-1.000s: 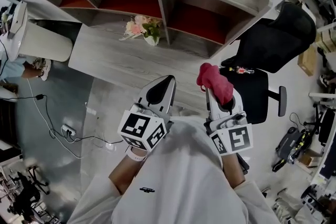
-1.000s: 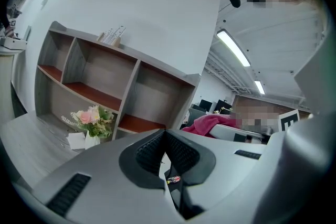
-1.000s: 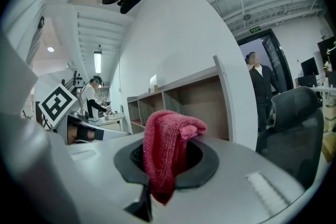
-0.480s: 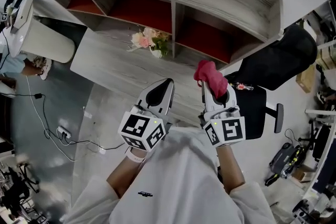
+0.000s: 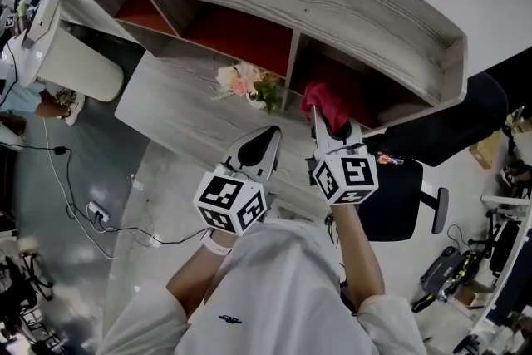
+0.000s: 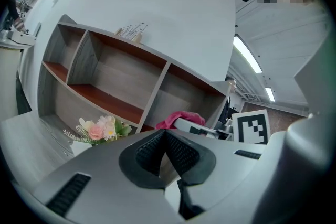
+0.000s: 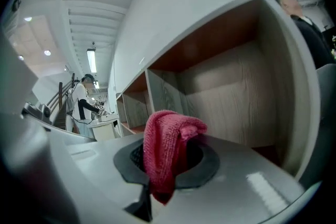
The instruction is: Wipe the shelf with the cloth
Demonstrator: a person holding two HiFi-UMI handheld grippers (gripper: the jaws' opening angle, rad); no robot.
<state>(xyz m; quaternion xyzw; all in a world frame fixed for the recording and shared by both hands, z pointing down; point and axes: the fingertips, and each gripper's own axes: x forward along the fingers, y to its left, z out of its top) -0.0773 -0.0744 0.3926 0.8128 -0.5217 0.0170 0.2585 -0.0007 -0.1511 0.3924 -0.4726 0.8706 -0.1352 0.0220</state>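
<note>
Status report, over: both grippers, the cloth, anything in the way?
Left gripper shut, empty. Right gripper shut on cloth, at mouth of right bay of shelf. Flowers stand to its left; bay looks free.

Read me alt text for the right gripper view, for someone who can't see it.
The right gripper is shut on a red cloth that bunches above its fingers, close in front of an open shelf compartment with a wood-grain back. A person stands far off at left.

A lab-like office: black swivel chair, floor cables, power strip, ceiling strip lights
</note>
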